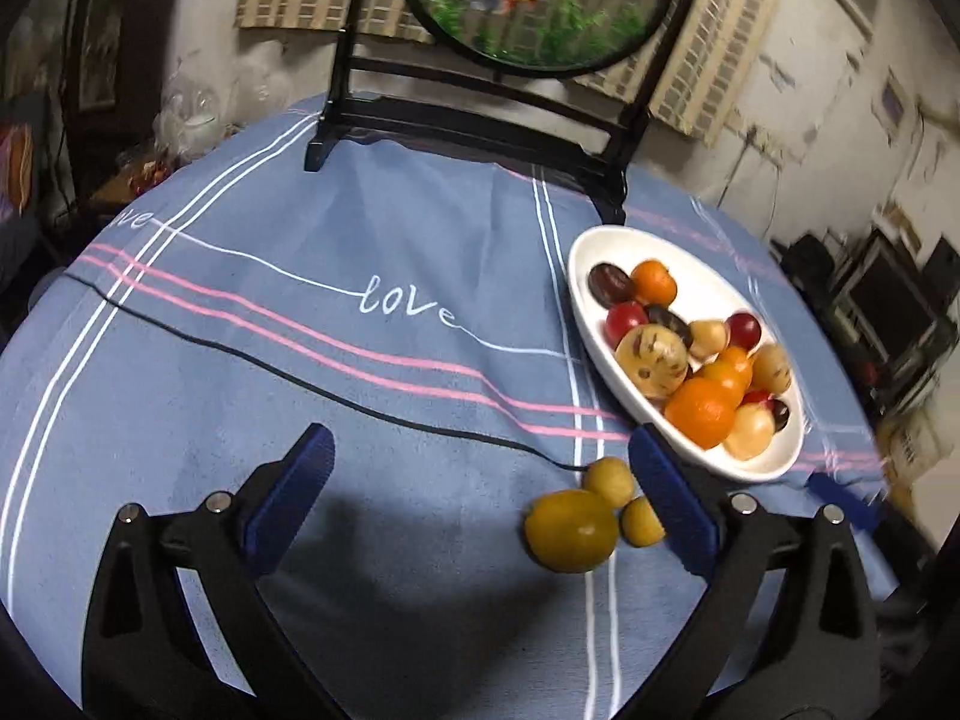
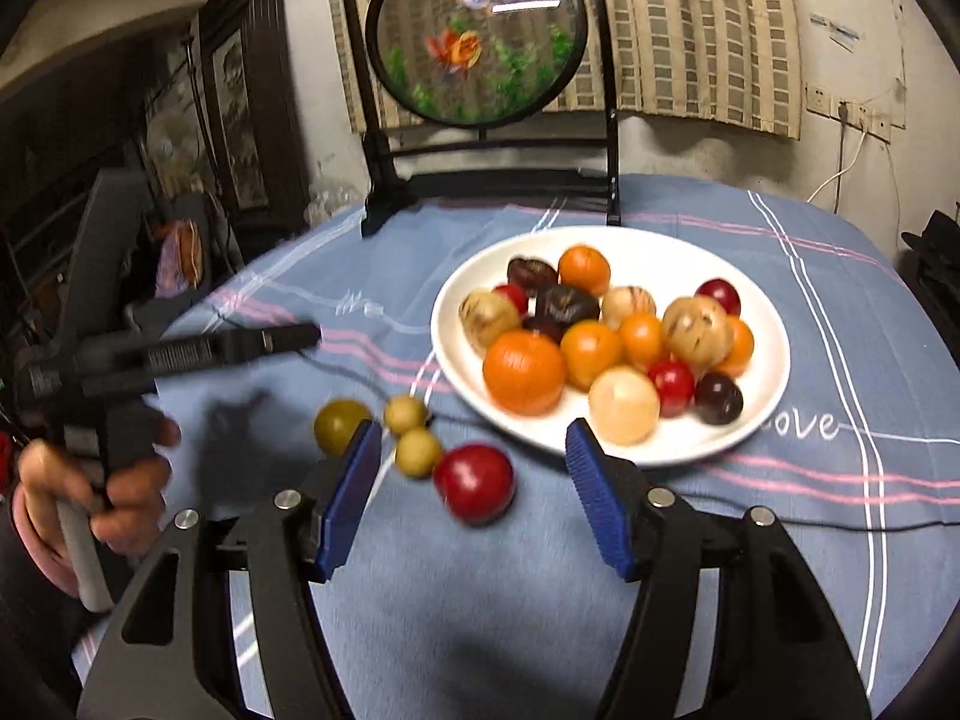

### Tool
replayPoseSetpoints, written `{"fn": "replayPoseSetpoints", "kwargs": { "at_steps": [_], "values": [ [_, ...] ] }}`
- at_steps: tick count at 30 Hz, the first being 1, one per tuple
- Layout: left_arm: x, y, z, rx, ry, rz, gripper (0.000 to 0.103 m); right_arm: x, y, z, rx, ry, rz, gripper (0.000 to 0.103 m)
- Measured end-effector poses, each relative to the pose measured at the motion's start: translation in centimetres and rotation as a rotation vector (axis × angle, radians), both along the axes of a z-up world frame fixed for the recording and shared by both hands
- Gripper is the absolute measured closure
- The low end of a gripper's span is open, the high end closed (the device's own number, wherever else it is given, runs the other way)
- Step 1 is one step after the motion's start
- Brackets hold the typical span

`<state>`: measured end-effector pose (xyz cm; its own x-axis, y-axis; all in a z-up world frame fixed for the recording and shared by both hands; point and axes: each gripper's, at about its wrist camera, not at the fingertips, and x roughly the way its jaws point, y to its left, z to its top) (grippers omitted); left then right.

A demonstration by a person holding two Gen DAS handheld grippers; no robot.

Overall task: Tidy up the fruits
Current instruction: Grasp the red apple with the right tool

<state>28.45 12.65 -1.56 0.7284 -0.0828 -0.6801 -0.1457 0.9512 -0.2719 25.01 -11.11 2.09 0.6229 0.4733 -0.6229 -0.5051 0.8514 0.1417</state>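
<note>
A white plate (image 2: 756,420) holds several orange, red, dark and tan fruits; it also shows in the left wrist view (image 1: 600,324). On the blue cloth beside it lie a green fruit (image 1: 570,531), two small yellow-green fruits (image 1: 609,480) (image 1: 641,521) and a red fruit (image 2: 474,483). My left gripper (image 1: 480,492) is open and empty, with the green fruits just inside its right finger. My right gripper (image 2: 474,495) is open around the red fruit, which looks blurred. The left gripper (image 2: 288,339) shows in the right wrist view, held by a hand.
A round fish picture on a black stand (image 2: 480,30) is at the table's back edge. A thin black cable (image 1: 300,372) runs across the blue striped tablecloth (image 1: 300,228). Dark furniture (image 2: 240,90) stands to the left of the table.
</note>
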Motion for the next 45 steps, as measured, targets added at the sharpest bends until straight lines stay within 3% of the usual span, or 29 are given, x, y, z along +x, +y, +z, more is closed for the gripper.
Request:
{"fn": "replayPoseSetpoints", "kwargs": {
  "at_steps": [5, 9, 24, 30, 37, 45],
  "values": [
    [-0.4, -0.3, 0.5, 0.104, -0.022, 0.043, 0.003, 0.4, 0.9, -1.8, -0.045, 0.082, 0.029, 0.043],
    [-0.5, -0.4, 0.8, 0.086, -0.019, 0.026, 0.003, 1.0, 1.3, -3.0, -0.073, 0.134, 0.039, 0.049],
    [-0.6, -1.1, 1.0, 0.120, -0.028, 0.011, 0.003, 2.1, 1.4, -3.8, -0.057, 0.127, 0.009, 0.053],
    [-0.6, -1.4, 0.9, 0.146, -0.031, 0.011, 0.003, 2.8, 1.7, -4.2, -0.044, 0.161, 0.021, 0.061],
    [-0.4, -1.4, 0.6, 0.156, -0.021, 0.004, 0.003, 2.4, 1.4, -4.1, -0.039, 0.164, 0.017, 0.062],
    [0.1, -2.4, -0.1, 0.219, 0.001, -0.040, 0.003, 1.5, -0.8, -1.8, 0.076, 0.132, -0.003, 0.062]
  ]
}}
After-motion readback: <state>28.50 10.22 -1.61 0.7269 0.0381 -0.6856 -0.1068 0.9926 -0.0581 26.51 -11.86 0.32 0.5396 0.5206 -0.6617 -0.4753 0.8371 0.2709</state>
